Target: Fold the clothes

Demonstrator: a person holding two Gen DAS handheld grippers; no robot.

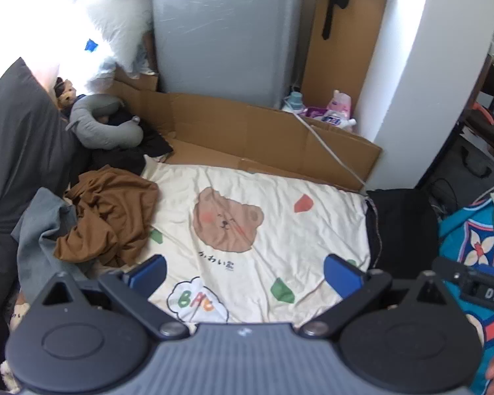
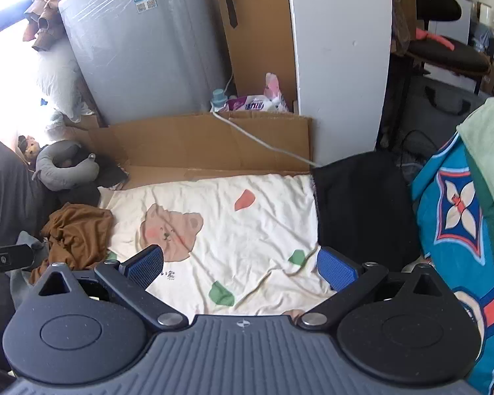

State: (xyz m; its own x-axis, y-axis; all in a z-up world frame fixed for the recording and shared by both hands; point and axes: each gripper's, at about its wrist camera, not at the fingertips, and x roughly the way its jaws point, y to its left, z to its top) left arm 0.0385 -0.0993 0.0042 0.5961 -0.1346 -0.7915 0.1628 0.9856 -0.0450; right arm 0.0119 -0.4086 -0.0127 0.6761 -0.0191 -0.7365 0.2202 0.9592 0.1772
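both tools empty, fingers apart: left tool (image 1: 245, 271), right tool (image 2: 240, 265). ahead, cream bear sheet (image 1: 263, 230) reads "bau"; brown garment (image 1: 108, 214) front-left.

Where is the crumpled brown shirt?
The crumpled brown cloth garment lies at the left in both views, on the left edge of the cream bear-print sheet, below the grey neck pillow.

Bear sheet (image 1: 263, 177) w/ brown garment (image 1: 108, 210)
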